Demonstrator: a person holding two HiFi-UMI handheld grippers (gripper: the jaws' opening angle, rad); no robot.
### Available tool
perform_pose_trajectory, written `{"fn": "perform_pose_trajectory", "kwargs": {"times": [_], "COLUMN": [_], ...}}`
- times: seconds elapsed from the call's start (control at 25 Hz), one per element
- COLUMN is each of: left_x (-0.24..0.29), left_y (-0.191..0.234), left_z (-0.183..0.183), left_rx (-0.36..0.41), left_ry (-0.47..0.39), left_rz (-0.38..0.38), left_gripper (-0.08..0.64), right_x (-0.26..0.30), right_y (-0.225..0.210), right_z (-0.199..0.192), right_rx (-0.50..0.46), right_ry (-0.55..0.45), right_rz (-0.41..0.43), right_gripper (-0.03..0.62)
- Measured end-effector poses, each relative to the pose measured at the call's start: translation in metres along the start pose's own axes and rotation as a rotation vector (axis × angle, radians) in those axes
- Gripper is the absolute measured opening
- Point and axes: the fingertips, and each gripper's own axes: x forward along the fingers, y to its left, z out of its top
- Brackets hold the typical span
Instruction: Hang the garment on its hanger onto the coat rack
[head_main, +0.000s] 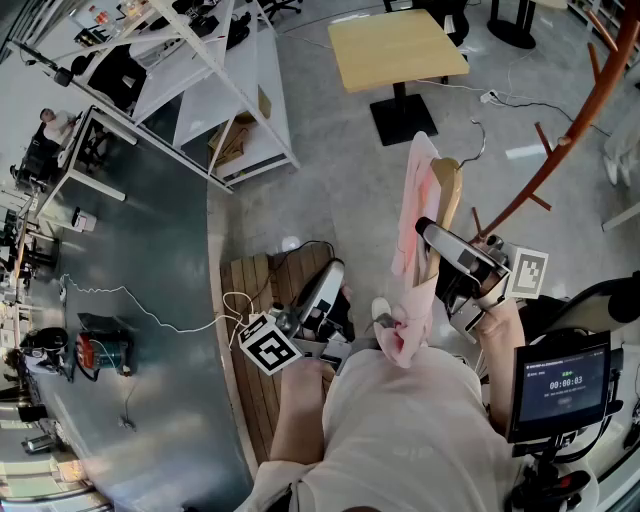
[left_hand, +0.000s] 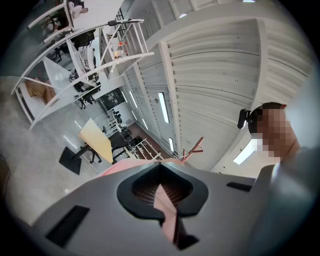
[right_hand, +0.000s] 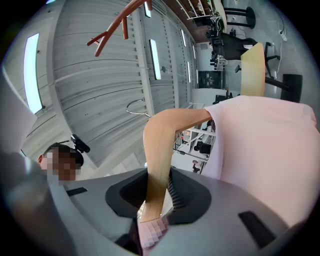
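**Head view.** The right tool (head_main: 432, 236) is raised in front of the person and clamped on the light wooden hanger (head_main: 447, 190). The hanger carries the pale pink fabric garment (head_main: 415, 215). The garment trails down to the left tool (head_main: 382, 320), which sits low, near the person's chest. The reddish-brown branched wooden coat rack (head_main: 585, 115) stands at the right, and the hanger is apart from it.

**Left gripper view.** The jaws are pressed together on a narrow fold of the pink garment, which runs out between the pads. Rack branches show in the distance.

**Right gripper view.** The jaws pinch one wooden arm of the hanger. The garment drapes over the hanger to the right. The thin metal hook (right_hand: 135, 106) sits at the hanger's top. Rack branches are overhead, well apart from the hook.
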Motion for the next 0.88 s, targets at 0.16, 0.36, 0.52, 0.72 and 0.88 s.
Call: {"fn": "perform_pose_trajectory", "kwargs": {"times": [0.16, 0.36, 0.52, 0.72, 0.88], "left_x": [0.022, 0.074, 0.107, 0.14, 0.158], "left_y": [0.018, 0.057, 0.062, 0.06, 0.061], "left_z": [0.027, 0.059, 0.062, 0.062, 0.06], "left_rx": [-0.006, -0.012, -0.019, -0.016, -0.011], "left_ry": [0.032, 0.082, 0.101, 0.075, 0.066], "left_rz": [-0.032, -0.056, -0.067, -0.077, -0.082], "left_gripper": [0.006, 0.006, 0.006, 0.006, 0.006], "right_x": [0.016, 0.034, 0.04, 0.04, 0.053], "right_y": [-0.012, -0.042, -0.043, -0.043, -0.037], "right_z": [0.023, 0.081, 0.122, 0.155, 0.178], "right_rx": [-0.013, -0.058, -0.132, -0.244, -0.145], "right_ry": [-0.033, -0.083, -0.075, 0.029, -0.057], "right_rz": [-0.011, -0.005, 0.047, 0.092, 0.046], "right_gripper": [0.104, 0.104, 0.104, 0.104, 0.104]}}
